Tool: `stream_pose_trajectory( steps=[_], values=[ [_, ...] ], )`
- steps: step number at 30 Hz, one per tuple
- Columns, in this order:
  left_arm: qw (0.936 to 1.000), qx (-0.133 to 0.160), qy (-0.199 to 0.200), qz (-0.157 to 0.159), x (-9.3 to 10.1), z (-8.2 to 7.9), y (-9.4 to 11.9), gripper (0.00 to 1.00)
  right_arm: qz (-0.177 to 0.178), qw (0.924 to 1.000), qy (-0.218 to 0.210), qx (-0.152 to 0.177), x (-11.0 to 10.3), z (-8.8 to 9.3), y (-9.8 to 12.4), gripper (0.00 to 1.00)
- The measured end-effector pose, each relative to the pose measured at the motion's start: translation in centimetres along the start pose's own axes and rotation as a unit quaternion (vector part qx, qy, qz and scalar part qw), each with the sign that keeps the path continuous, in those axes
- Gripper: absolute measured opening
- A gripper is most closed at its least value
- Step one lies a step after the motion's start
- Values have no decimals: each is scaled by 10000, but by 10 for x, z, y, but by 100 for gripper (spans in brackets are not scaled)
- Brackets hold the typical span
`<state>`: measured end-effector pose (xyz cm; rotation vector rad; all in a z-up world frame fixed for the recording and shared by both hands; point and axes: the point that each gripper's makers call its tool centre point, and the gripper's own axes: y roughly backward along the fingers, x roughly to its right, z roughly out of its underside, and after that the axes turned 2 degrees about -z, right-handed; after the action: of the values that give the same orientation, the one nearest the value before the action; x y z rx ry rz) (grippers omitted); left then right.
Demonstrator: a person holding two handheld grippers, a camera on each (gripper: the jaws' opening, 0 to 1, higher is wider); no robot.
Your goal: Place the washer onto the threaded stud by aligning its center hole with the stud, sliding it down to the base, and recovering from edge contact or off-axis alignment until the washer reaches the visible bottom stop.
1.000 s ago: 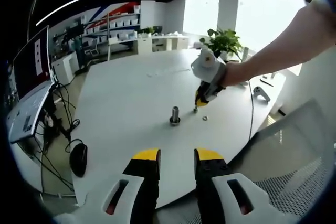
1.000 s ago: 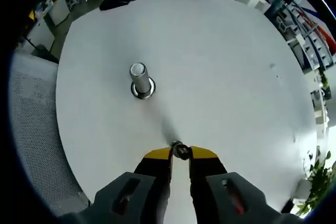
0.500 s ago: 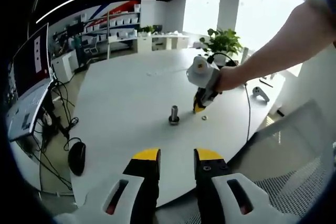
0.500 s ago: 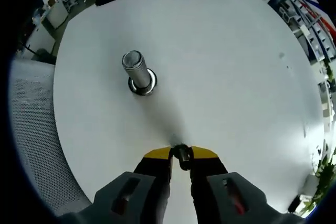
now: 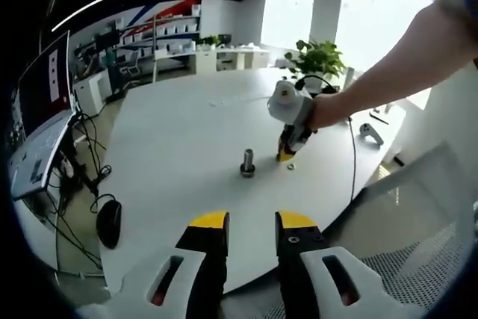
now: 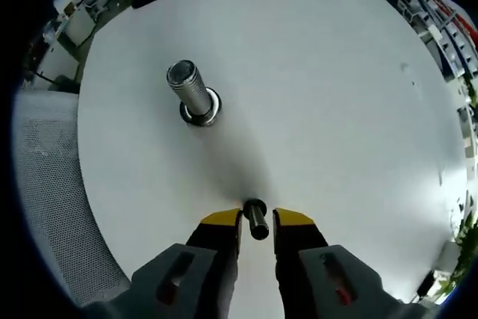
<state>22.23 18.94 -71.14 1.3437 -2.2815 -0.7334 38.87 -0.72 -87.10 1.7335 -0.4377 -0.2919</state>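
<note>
Washer (image 6: 256, 218) sits between our right gripper (image 6: 256, 222) jaws, seemingly pinched on edge, short of the threaded stud (image 6: 191, 93); we should level it first, then center its hole. Left gripper (image 5: 250, 223) waits narrowly parted, empty.

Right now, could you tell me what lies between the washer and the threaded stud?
Only bare white table separates the washer from the threaded stud, seen in the right gripper view.
</note>
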Motion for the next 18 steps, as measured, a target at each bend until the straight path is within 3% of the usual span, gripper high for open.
stream_pose_trajectory(
  steps=[11,15,18],
  values=[
    [10000,-26,-52,-30,0,1,0,22,-14,9999,-150,-39,3,16,9,21],
    [10000,-14,-48,-36,-1,0,0,22,-316,9991,-247,166,-10,12,9,22],
    [10000,-8,-53,-39,-1,0,0,22,-316,9995,-79,44,-14,17,6,22]
  ],
)
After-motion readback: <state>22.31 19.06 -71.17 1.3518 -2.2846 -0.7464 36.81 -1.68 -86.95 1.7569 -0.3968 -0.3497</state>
